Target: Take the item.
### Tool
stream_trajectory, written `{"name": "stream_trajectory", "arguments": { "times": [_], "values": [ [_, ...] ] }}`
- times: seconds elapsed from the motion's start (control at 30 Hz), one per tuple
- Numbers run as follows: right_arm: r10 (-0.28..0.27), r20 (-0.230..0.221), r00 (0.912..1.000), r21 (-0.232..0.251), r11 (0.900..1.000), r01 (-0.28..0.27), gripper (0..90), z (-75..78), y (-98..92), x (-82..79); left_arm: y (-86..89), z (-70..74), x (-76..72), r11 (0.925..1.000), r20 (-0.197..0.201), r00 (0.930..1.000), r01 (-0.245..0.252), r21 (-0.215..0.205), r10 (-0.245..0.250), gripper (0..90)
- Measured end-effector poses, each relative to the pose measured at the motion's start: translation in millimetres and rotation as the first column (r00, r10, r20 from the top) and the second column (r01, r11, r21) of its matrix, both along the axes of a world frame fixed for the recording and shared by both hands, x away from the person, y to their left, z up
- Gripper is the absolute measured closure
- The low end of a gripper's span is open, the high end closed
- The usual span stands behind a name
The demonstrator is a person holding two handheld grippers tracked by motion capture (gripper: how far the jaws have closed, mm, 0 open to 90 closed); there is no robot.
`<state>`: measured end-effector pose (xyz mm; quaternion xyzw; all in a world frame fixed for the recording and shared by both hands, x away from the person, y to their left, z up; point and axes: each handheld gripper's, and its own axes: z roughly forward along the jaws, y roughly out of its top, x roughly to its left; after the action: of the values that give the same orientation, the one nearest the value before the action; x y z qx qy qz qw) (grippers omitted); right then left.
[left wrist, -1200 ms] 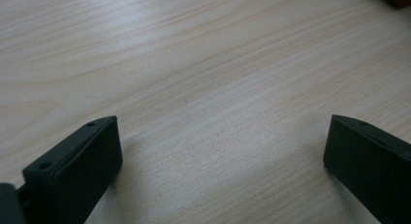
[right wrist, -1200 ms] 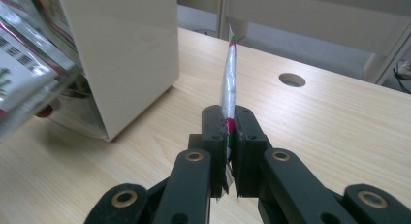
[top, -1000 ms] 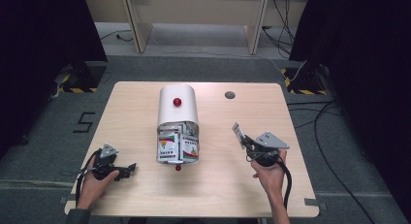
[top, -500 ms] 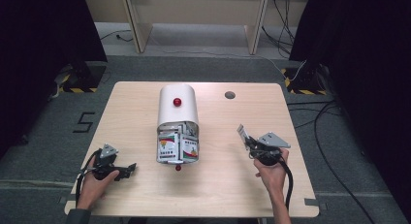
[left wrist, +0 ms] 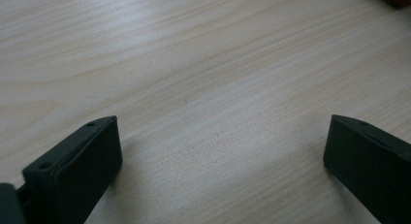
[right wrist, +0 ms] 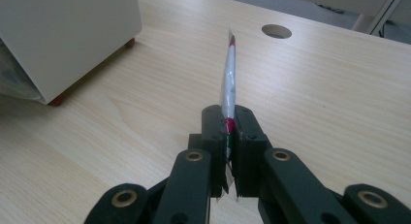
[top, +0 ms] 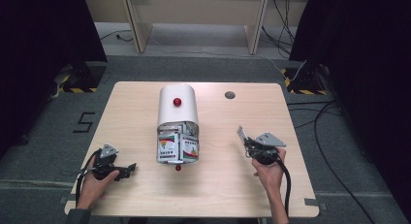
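1. Black jaws of the left gripper (top: pixel 127 169) stand wide apart with nothing between them; it rests low at the near left of the wooden table (top: pixel 135 103), held in the left hand (top: pixel 94 183). The left gripper view confirms bare wood grain between the two pads.
2. At the table's middle lies a white round-topped dispenser (top: pixel 177 104) with a red knob (top: pixel 177 102) on top; its open near end is crammed with sachets (top: pixel 177 145), and a second small red ball (top: pixel 178 168) lies just in front.
3. To the right, the right gripper (top: pixel 244 139) is clamped on one thin sachet (right wrist: pixel 228 83), well apart from the dispenser. In the right gripper view it stands edge-on, upright between the pads, with the table's cable hole (right wrist: pixel 276 31) beyond.
4. Judging by this, one packet has been drawn out and is being carried. The next move likely calls for lowering it flat onto free wood and easing the jaws apart.
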<state>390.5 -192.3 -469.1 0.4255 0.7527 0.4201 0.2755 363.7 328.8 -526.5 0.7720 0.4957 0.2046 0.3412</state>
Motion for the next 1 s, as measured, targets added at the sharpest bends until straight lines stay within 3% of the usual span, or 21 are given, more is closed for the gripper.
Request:
{"name": "stream_trajectory", "arguments": {
  "times": [0.47, 0.8, 1.0],
  "values": [
    [0.010, -0.018, 0.9998, -0.033, 0.999, -0.011, 85.7, -8.9, 9.5, 5.2, 0.0, 0.0, 0.0, 1.0000, 0.000, 1.0000, 0.000, 0.000, 0.000, 0.0],
    [0.043, -0.029, 0.9987, -0.120, 0.992, -0.046, 84.7, -18.3, 26.1, 6.6, 0.0, 0.0, 0.0, 1.0000, 0.000, 1.0000, 0.000, 0.000, 0.000, 0.0],
    [0.073, -0.047, 0.9963, -0.119, 0.990, -0.078, 82.1, -21.3, 33.0, 6.3, 0.0, 0.0, 0.0, 1.0000, 0.000, 1.0000, 0.000, 0.000, 0.000, 0.0]
  ]
}}
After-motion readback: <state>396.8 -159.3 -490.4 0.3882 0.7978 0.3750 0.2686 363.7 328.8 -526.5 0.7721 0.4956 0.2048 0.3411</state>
